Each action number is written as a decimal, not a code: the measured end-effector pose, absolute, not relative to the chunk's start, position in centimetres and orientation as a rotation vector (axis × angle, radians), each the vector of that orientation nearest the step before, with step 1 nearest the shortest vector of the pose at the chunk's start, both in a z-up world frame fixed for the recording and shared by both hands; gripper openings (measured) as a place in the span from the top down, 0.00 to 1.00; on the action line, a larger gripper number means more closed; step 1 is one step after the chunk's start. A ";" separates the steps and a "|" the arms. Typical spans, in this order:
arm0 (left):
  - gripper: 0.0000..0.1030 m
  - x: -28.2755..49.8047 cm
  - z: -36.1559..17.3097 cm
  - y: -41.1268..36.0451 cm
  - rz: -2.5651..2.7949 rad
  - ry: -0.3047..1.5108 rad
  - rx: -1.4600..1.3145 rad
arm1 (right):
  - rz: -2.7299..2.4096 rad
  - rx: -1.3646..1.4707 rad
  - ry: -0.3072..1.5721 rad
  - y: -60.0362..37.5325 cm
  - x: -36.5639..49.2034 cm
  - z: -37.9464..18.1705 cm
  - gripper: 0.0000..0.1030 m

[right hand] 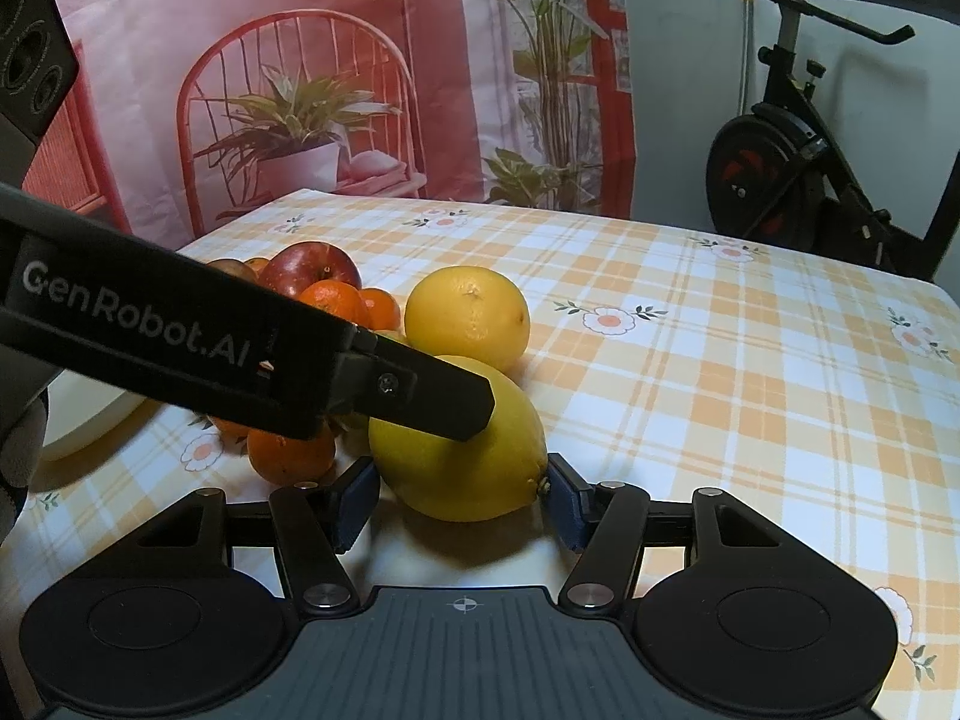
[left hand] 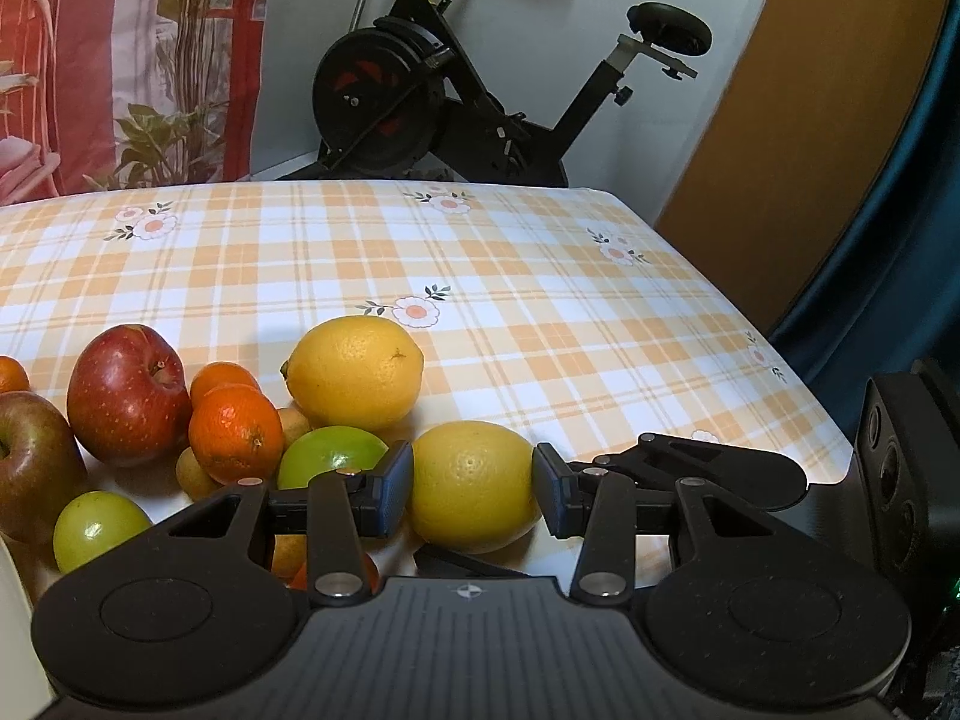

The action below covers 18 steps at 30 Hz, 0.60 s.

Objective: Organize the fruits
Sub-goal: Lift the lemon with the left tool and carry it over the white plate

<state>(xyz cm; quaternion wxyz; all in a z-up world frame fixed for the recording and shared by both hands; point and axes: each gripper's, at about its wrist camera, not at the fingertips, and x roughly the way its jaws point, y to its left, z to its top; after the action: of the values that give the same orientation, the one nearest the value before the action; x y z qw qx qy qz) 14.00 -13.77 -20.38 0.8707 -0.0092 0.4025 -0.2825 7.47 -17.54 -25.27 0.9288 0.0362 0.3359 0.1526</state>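
Observation:
A pile of fruit lies on the checked tablecloth (left hand: pixel 540 276). My left gripper (left hand: pixel 473 487) has its pads against both sides of a lemon (left hand: pixel 474 483) that rests on the cloth. A second lemon (left hand: pixel 354 371) lies behind it. Left of them are a red apple (left hand: pixel 126 396), mandarins (left hand: pixel 235 432) and green fruits (left hand: pixel 330 456). In the right wrist view my right gripper (right hand: pixel 459 495) straddles the same near lemon (right hand: pixel 462 456), its right pad at the lemon's tip. The left gripper's finger (right hand: pixel 432 396) crosses over that lemon. The far lemon (right hand: pixel 467 315) sits behind.
A cream dish edge (right hand: pixel 90 426) shows at the left behind the left gripper's arm. An exercise bike (left hand: pixel 432 90) stands beyond the table's far edge. A printed backdrop (right hand: pixel 336 78) hangs behind. The table's right edge (left hand: pixel 780 360) drops off near a blue curtain.

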 end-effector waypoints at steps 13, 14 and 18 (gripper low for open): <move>0.54 14.8 -19.8 -12.5 -0.654 0.922 -0.028 | 0.333 0.175 0.676 -17.8 6.3 -24.5 0.47; 0.54 14.8 -19.6 -12.3 -0.657 0.923 -0.033 | 0.333 0.174 0.674 -17.7 6.3 -24.3 0.47; 0.55 14.7 -18.5 -11.3 -0.664 0.923 -0.049 | 0.339 0.172 0.665 -17.0 6.1 -23.1 0.47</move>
<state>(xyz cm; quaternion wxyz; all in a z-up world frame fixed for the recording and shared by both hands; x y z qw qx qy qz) 14.73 -11.28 -18.46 0.8424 -0.0233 0.4372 -0.3141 6.08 -16.95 -23.08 0.9276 0.0841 0.3243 0.1653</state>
